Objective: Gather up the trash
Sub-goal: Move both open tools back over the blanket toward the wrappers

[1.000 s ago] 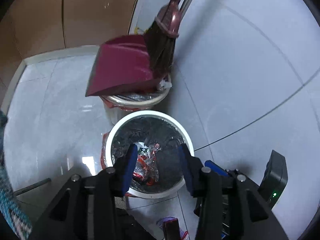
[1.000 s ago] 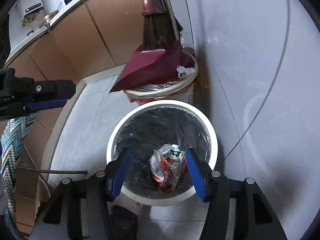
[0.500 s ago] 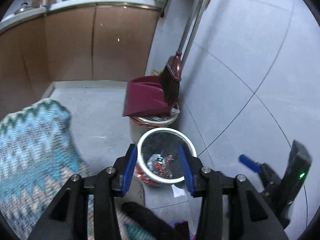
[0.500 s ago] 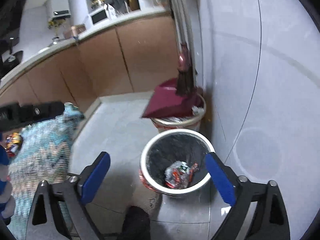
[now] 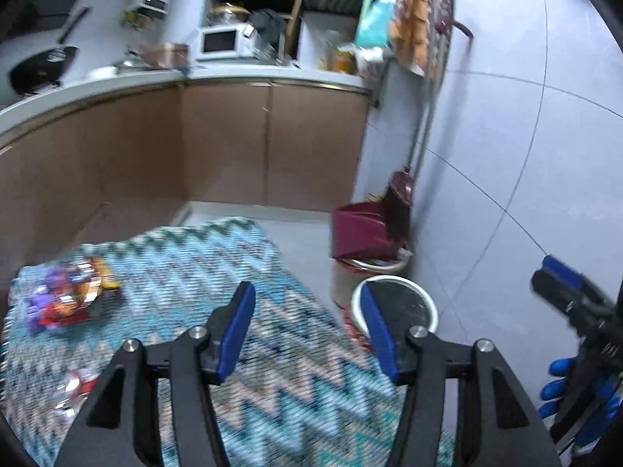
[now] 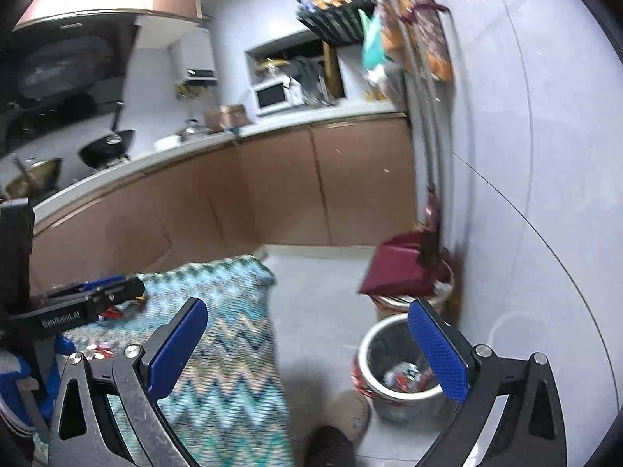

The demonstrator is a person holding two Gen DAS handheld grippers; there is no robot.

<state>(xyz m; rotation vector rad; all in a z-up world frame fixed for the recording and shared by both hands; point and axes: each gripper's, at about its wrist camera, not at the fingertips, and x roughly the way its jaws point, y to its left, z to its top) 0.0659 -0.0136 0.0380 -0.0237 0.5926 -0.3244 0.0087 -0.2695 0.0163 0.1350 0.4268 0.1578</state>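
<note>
The trash still to be collected lies on the zigzag-patterned cloth (image 5: 202, 272): a heap of bright wrappers (image 5: 66, 295) near its far left corner and a crumpled red-and-silver wrapper (image 5: 74, 387) closer in at the left edge. More wrappers already sit at the bottom of the white-rimmed bin (image 6: 401, 379) on the floor, just beside the cloth's right edge. Behind that stands a second bin with a maroon dustpan (image 5: 364, 231) resting on it and a broom leaning against the tiled wall. The left gripper (image 5: 307, 330) hangs over the cloth with nothing between its blue pads; its jaws have just been opening and stand apart. The right gripper (image 6: 311, 346) is spread wide and also empty, one pad over the cloth and the other over the bin. As I see it, the risk lies in the pick: the wrappers are thin, slippery and loosely piled, so a pinch may catch only one piece, scatter the rest, or snag the soft cloth and drag it along. The two grippers are close enough to collide if both go left.
</note>
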